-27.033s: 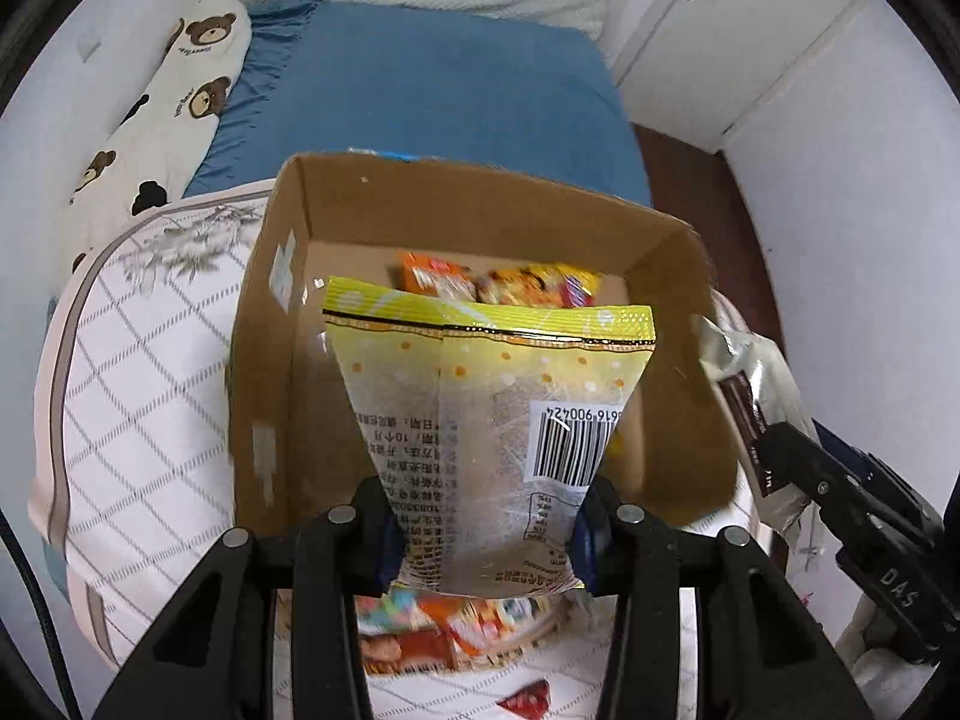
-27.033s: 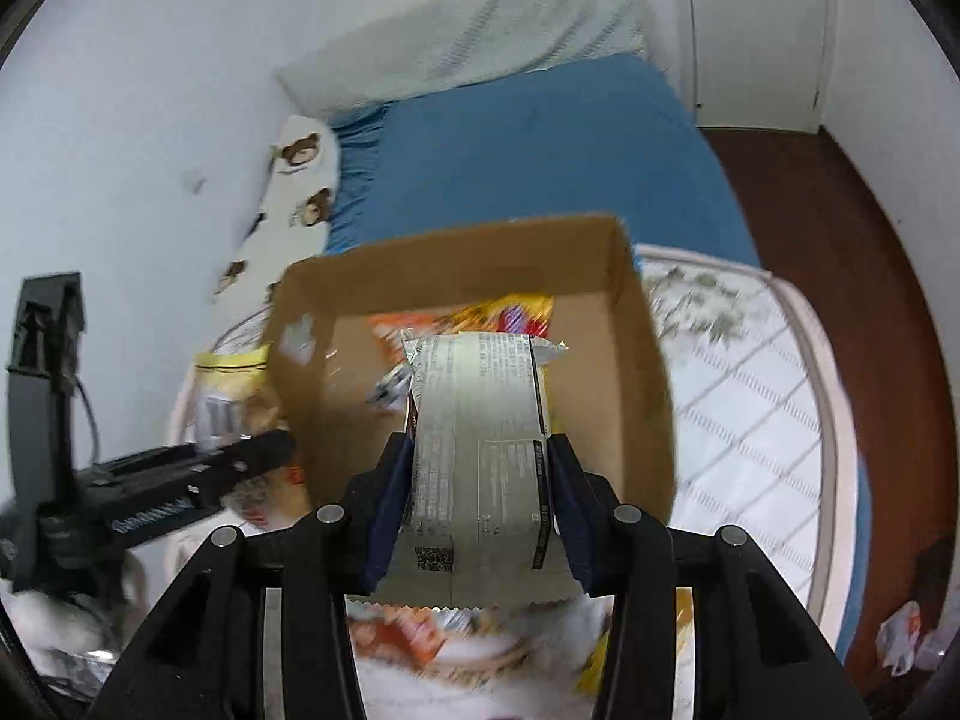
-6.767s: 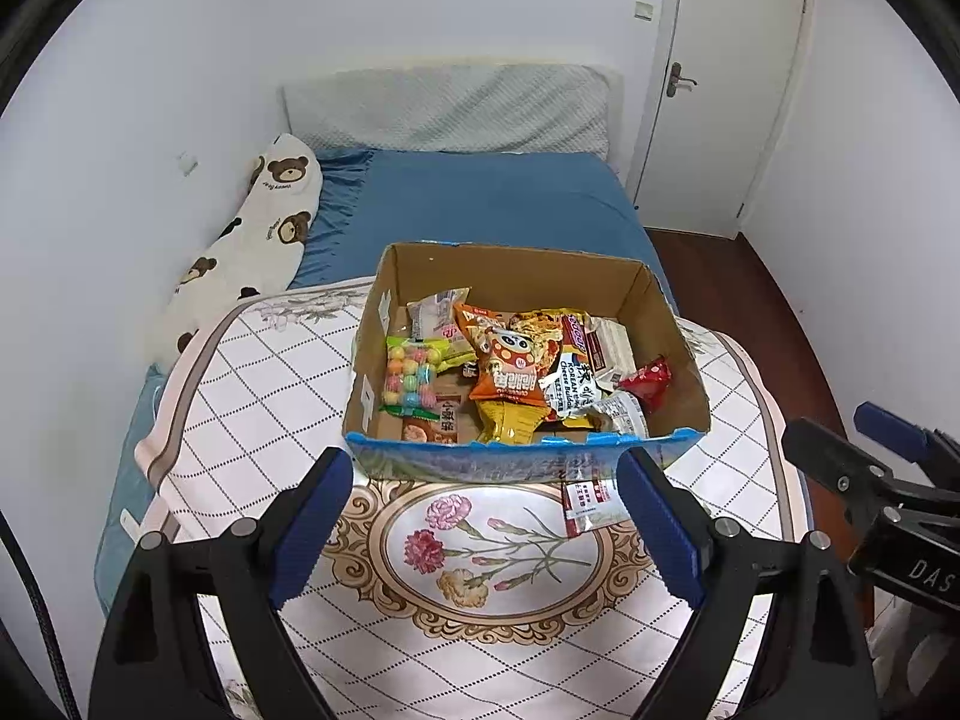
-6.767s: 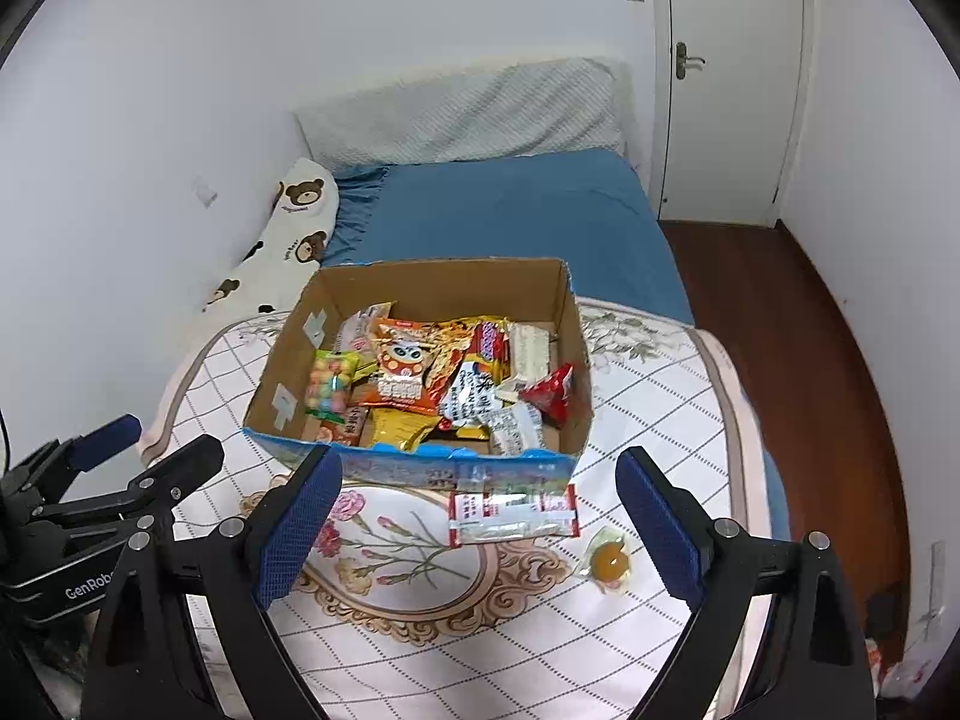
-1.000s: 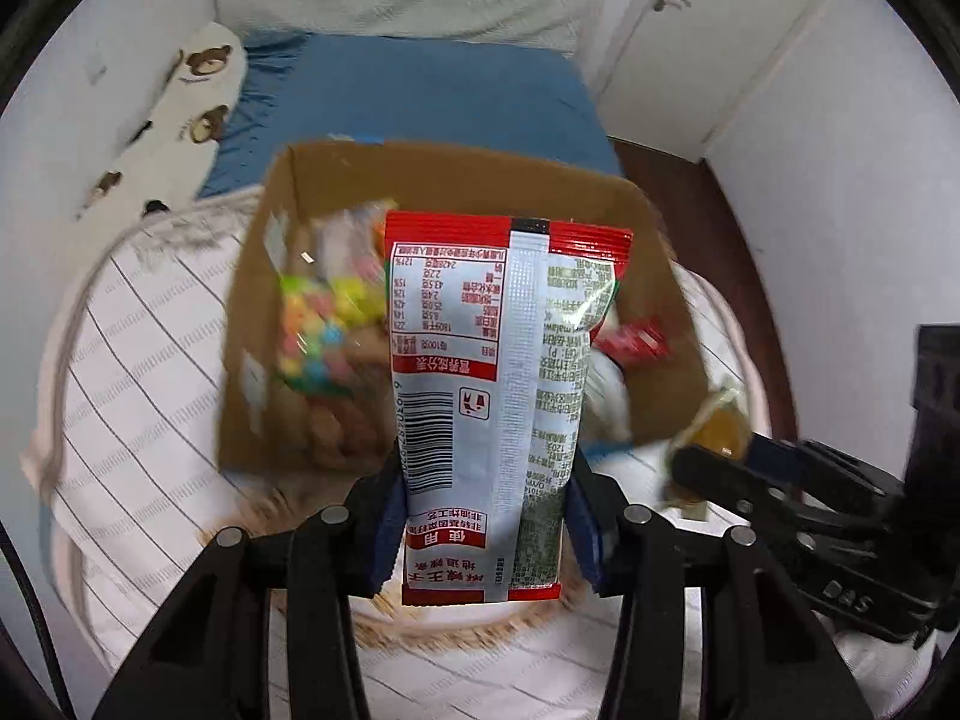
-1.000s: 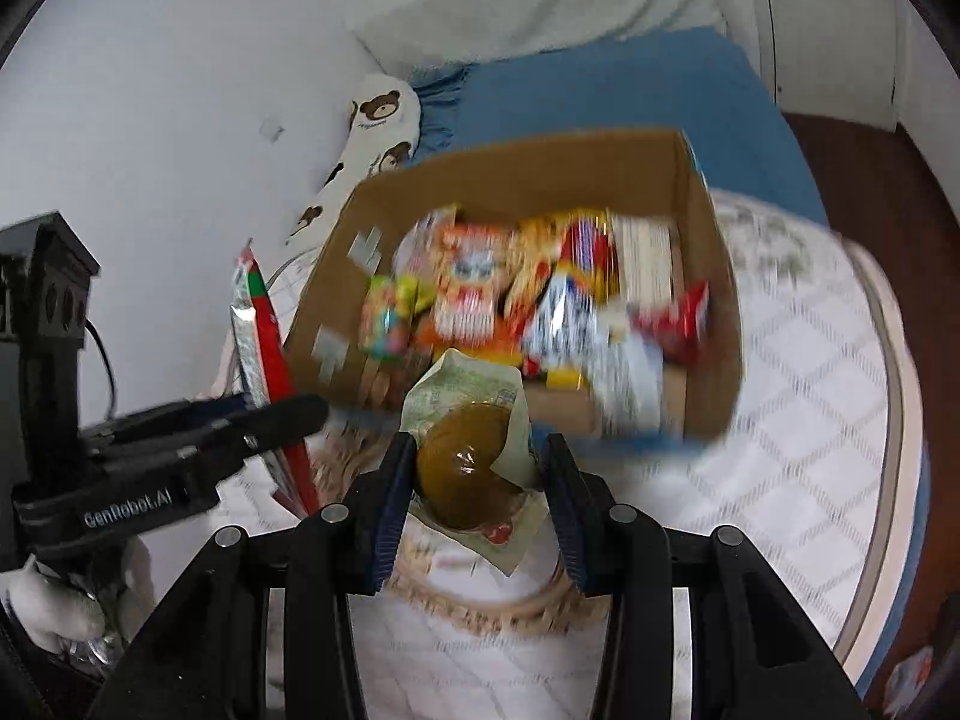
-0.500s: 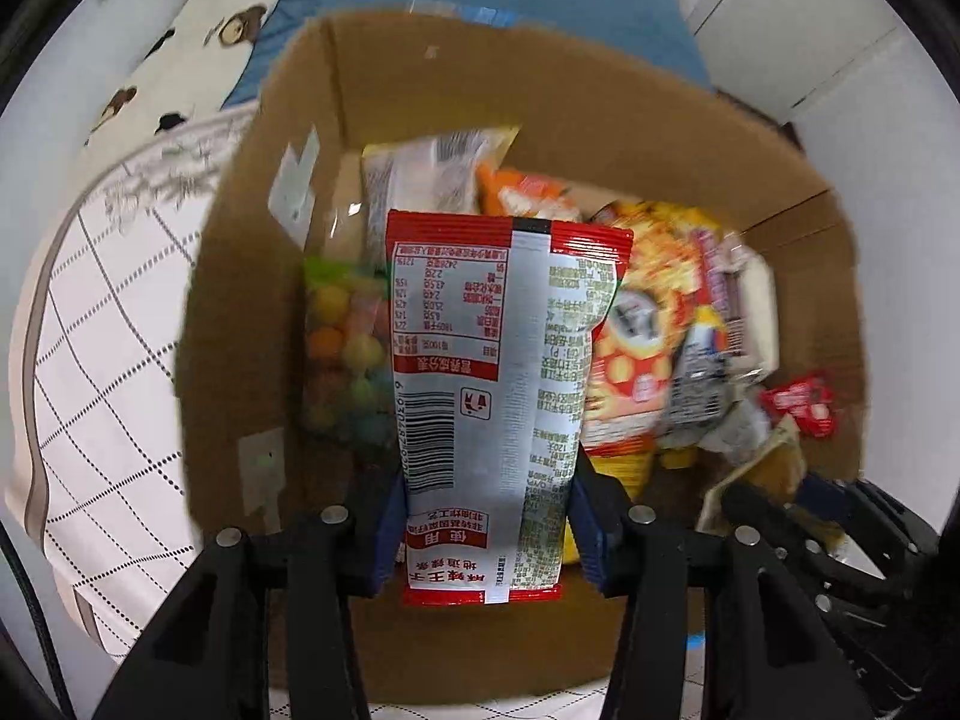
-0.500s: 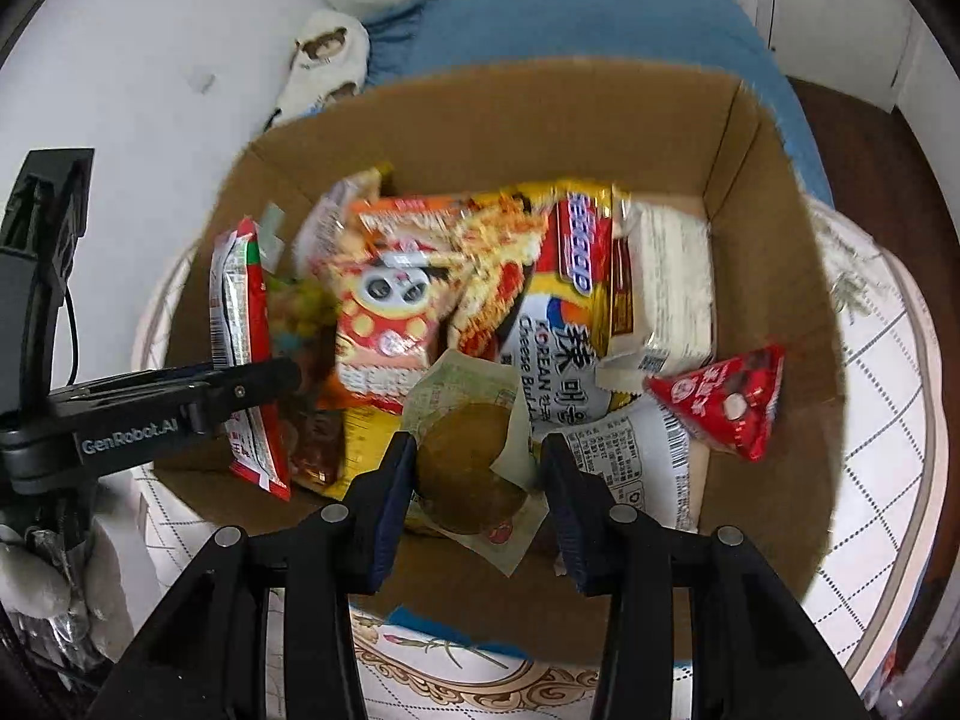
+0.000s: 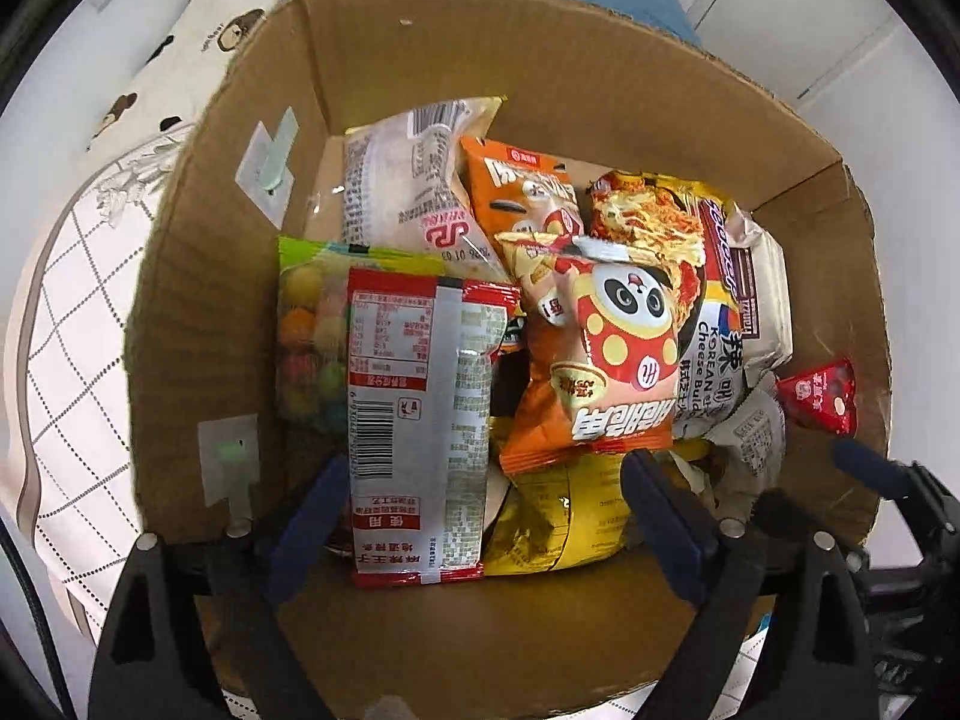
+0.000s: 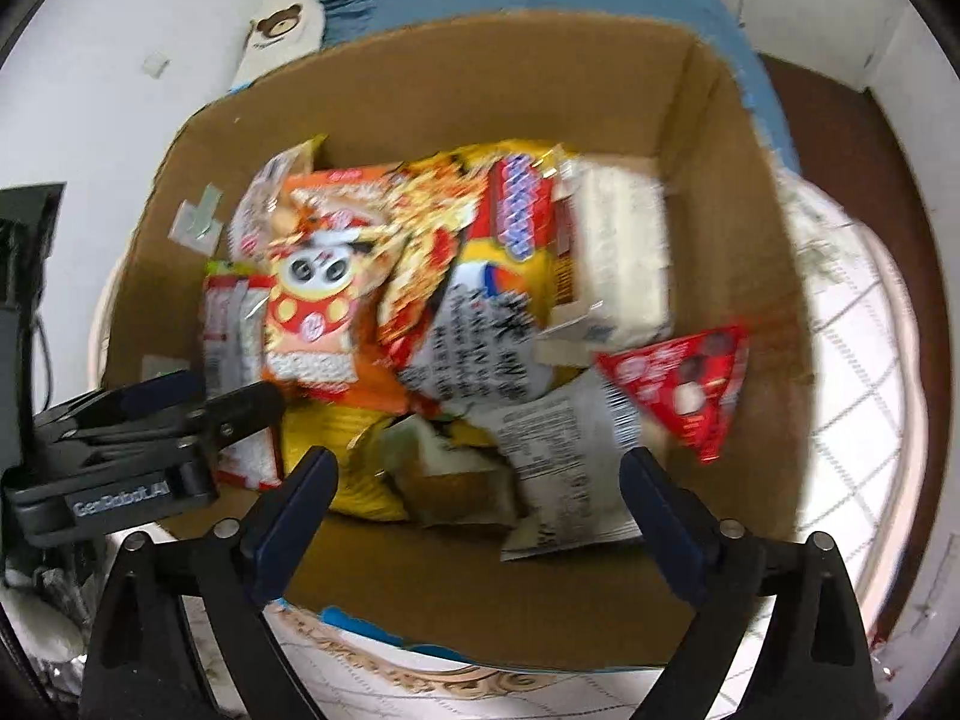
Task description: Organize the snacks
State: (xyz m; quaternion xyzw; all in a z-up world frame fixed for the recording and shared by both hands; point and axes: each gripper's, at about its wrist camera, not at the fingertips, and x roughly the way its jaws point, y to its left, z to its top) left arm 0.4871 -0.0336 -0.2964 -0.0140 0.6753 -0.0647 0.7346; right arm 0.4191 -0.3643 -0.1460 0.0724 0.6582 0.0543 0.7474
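We have just opened both jaws, so the red-and-silver packet (image 9: 417, 432) and the small wrapped snack (image 10: 444, 480) now lie released in the cardboard box (image 9: 420, 54), the left gripper (image 9: 480, 516) and the right gripper (image 10: 477, 510) holding nothing.

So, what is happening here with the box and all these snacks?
A person with a gripper in each hand is packing snacks into a cardboard box on a patterned tablecloth. The left gripper is open over the box, and a red and silver packet lies between its fingers, on top of the other snacks. The right gripper is open too, above a small packet with a brown round snack in the box. The box looks nearly full.
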